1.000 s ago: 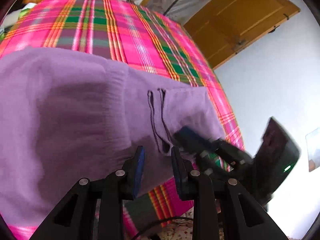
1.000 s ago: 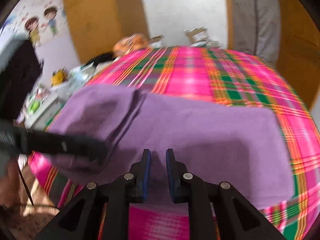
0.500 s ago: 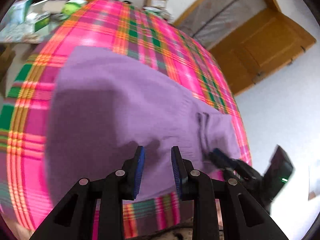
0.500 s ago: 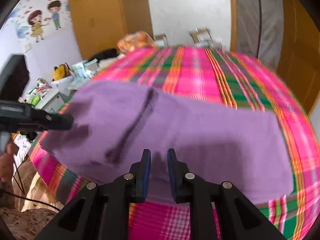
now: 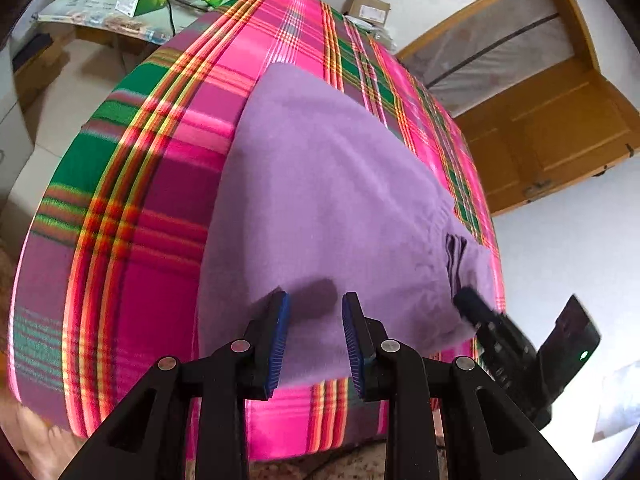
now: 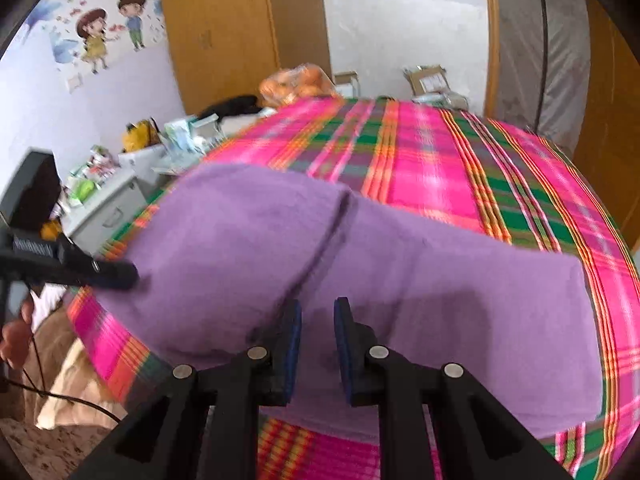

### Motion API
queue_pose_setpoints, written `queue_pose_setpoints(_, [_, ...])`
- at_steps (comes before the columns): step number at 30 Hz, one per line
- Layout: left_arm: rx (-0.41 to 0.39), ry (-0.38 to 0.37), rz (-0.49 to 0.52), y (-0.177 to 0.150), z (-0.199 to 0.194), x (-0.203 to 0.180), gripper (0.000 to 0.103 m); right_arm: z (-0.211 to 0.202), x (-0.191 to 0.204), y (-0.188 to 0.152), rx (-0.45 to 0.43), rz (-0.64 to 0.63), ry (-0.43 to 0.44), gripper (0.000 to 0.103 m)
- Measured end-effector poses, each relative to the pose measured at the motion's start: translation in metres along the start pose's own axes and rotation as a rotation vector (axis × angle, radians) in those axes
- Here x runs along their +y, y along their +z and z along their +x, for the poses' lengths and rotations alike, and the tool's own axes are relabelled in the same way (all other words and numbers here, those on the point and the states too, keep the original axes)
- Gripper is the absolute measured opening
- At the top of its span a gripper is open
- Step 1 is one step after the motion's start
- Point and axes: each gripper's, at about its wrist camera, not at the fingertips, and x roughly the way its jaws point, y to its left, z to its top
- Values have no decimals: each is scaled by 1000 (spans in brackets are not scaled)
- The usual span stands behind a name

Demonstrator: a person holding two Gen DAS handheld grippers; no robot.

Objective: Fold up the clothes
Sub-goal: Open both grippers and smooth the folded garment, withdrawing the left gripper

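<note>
The purple knit garment (image 5: 328, 208) lay partly folded on the plaid bedspread (image 5: 132, 208), near its front edge, a folded flap (image 6: 240, 236) laid over one side. The left gripper (image 5: 314, 336) and right gripper (image 6: 317, 344) both stood parted and empty above the near hem. The fabric appeared soft, limp and light; it would sag if lifted, so hem corners or the fold's edge seemed the soundest holds

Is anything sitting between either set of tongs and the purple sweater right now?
Nothing visible. The left tongs and right tongs are both open right over the purple sweater on the plaid bedspread, with only bare fabric ahead.
</note>
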Motion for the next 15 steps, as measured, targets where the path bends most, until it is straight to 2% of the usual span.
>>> queue_pose_setpoints(6, [-8,-19,3,-13,-14,13,28,13,36,7,3,-105,94,18])
queue_pose_setpoints(15, [-14,-39,-29,-23,-30,31,28,19,77,8,0,-214,157,18])
